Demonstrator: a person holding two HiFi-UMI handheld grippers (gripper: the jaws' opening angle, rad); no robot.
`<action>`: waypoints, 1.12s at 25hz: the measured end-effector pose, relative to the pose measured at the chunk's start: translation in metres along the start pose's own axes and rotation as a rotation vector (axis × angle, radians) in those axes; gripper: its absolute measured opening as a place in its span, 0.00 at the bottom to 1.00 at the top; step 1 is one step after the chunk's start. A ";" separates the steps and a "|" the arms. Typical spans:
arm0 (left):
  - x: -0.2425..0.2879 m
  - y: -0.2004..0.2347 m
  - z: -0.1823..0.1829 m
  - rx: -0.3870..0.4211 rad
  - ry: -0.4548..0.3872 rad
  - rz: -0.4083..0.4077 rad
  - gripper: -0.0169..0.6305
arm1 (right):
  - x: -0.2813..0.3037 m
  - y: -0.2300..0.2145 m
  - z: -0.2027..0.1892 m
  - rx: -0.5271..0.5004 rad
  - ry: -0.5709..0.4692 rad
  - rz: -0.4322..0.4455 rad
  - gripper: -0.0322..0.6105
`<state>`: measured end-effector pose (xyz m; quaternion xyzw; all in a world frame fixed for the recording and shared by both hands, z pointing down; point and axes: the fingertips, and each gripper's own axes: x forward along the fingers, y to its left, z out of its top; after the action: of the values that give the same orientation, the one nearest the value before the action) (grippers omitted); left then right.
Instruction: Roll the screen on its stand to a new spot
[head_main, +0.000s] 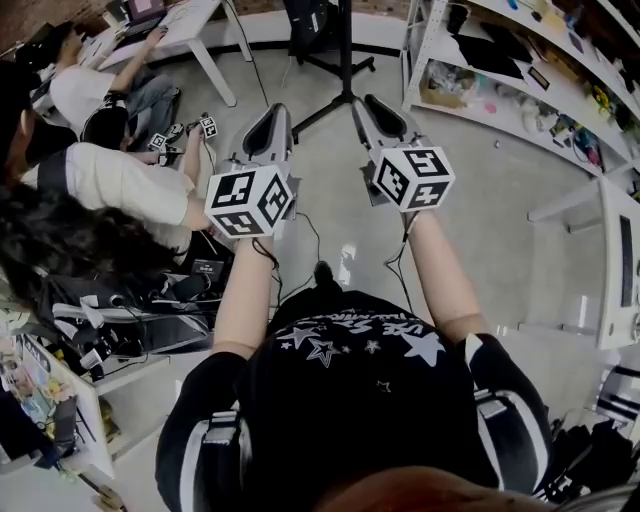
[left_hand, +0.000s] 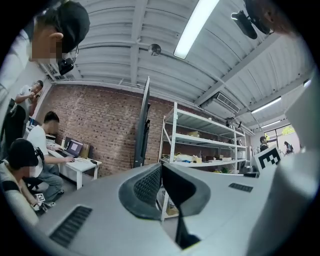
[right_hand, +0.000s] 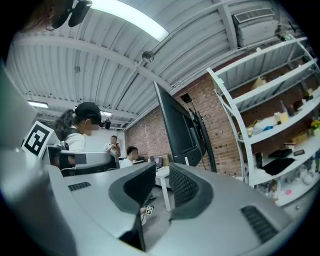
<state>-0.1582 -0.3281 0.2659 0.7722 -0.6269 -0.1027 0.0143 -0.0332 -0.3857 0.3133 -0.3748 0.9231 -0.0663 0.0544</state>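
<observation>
The screen's black stand (head_main: 345, 60) rises from splayed legs on the grey floor, just ahead of both grippers. In the left gripper view the screen (left_hand: 144, 125) appears edge-on against the brick wall; in the right gripper view the same dark screen (right_hand: 177, 122) towers above and ahead of the jaws. My left gripper (head_main: 272, 115) (left_hand: 161, 167) is shut, pads touching, with nothing held. My right gripper (head_main: 375, 105) (right_hand: 162, 172) stands a little open with a narrow empty gap. Both point toward the stand and neither touches it.
White shelving (head_main: 520, 70) with assorted items runs along the right. A white desk (head_main: 190, 25) with a laptop stands at the back left. Two people (head_main: 110, 180) sit on the floor at the left among cables. A white table (head_main: 620, 260) stands at the right edge.
</observation>
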 end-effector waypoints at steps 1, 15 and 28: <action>0.011 0.006 0.001 0.000 0.003 -0.001 0.05 | 0.015 -0.003 0.004 0.002 0.002 0.004 0.16; 0.110 0.137 0.018 -0.033 -0.037 0.035 0.05 | 0.217 -0.015 0.016 -0.096 0.022 -0.086 0.44; 0.173 0.205 0.012 -0.026 -0.019 0.109 0.05 | 0.326 -0.053 0.041 -0.094 -0.017 -0.164 0.52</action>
<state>-0.3243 -0.5388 0.2603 0.7356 -0.6668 -0.1171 0.0238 -0.2232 -0.6551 0.2650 -0.4518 0.8910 -0.0241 0.0389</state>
